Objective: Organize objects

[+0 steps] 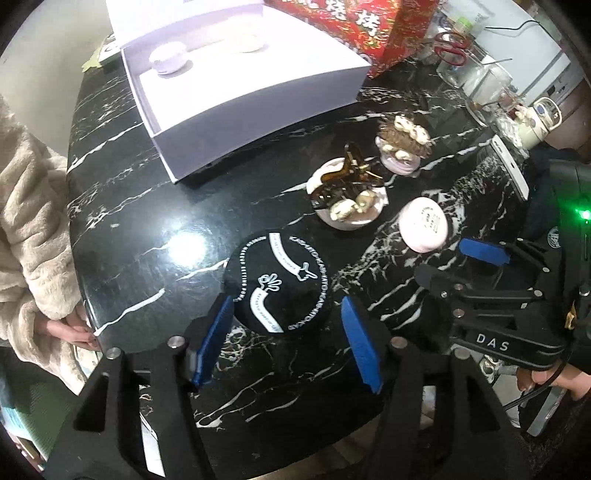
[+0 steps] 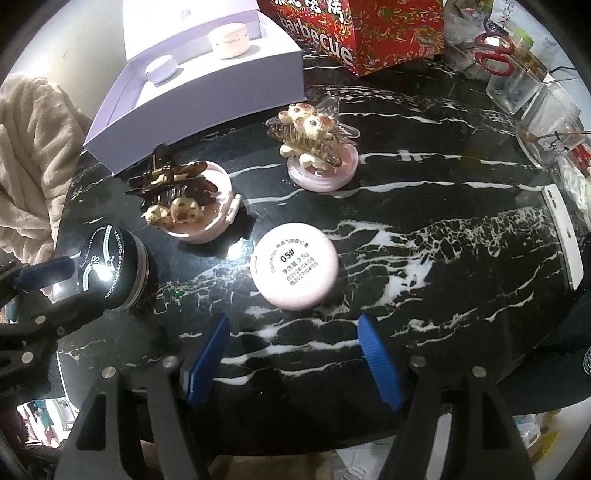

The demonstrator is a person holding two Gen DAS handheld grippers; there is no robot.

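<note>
A black round compact (image 1: 275, 284) with white print rests on the black marble table (image 1: 147, 229), between the blue pads of my left gripper (image 1: 287, 304). The jaws stand open; the right pad is clear of the compact and the left pad sits at its rim. A pink round compact (image 2: 293, 266) lies label-up just ahead of my right gripper (image 2: 293, 325), which is open with nothing between its pads. In the right wrist view the black compact (image 2: 110, 269) shows at the left. My right gripper (image 1: 454, 262) appears beside the pink compact (image 1: 423, 223).
Two pink cases carry brown hair claws with bear charms (image 2: 184, 199) (image 2: 317, 147). An open lavender box (image 2: 192, 74) holding two small jars stands at the back, beside a red barbecue carton (image 2: 354, 33). Glass containers and red scissors (image 2: 495, 51) crowd the right. A fuzzy beige sleeve (image 1: 29, 221) is at the left.
</note>
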